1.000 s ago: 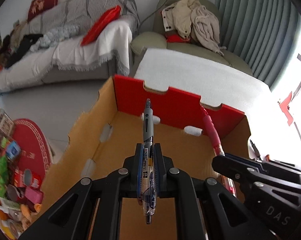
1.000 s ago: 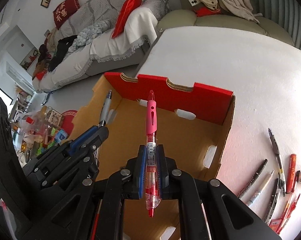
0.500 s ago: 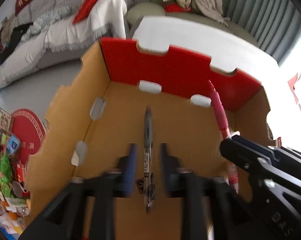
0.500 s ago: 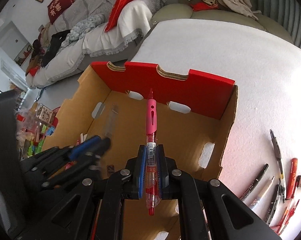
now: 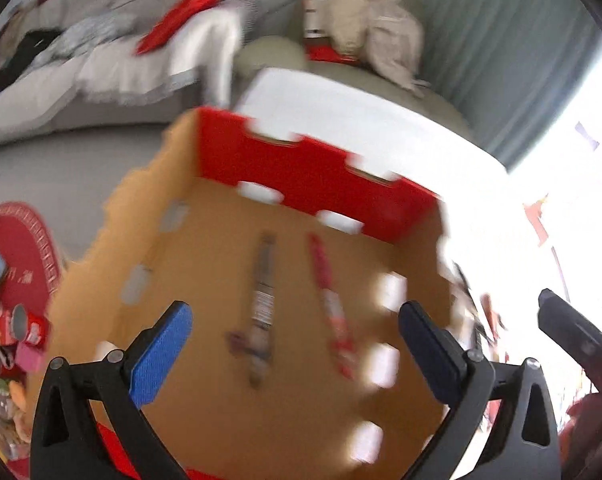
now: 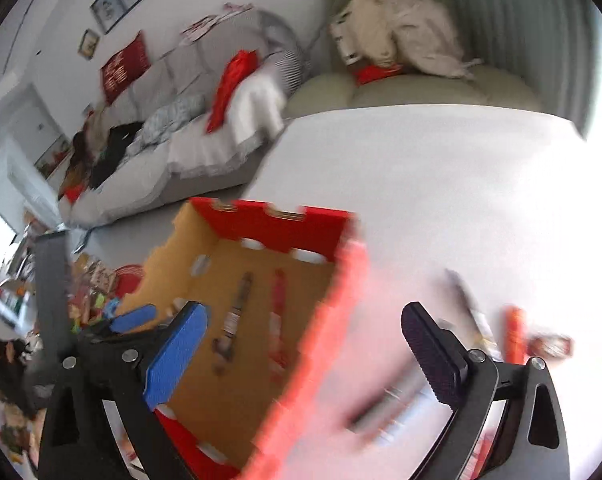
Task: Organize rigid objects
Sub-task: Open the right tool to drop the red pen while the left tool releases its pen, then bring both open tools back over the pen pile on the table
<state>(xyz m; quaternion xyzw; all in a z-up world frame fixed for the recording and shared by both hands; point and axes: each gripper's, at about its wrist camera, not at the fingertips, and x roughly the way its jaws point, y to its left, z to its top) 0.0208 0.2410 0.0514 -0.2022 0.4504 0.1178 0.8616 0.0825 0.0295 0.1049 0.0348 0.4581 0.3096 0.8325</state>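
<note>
Left wrist view: the left tongs (image 5: pixel 295 354) stand wide apart with nothing between the pads; their jaws have just been opening. Ahead of them and lower, on the floor of the cardboard box (image 5: pixel 417 420), lie two pens nearly parallel: the blue-grey pen (image 5: pixel 263 304) just left of the midline between the pads, the red pen (image 5: pixel 331 310) just to its right. Both are blurred, so their finer markings cannot be read with confidence. The pens look light, stiff and smooth-barrelled, likely to roll or slip; a hold across the middle of the barrel, pads square to its length, seems soundest.

Right wrist view: the right tongs (image 6: pixel 305 354) are likewise spread and empty, their jaws having just been opening. The box sits ahead and to the left of them, its red-edged wall running between the pads, with the same two pens lying inside. To the right of the tongs, on the white bench (image 6: pixel 421 184), the loose pens (image 6: pixel 513 334) wait near the right pad: slim dark and red barrels, smeared by motion.
</note>
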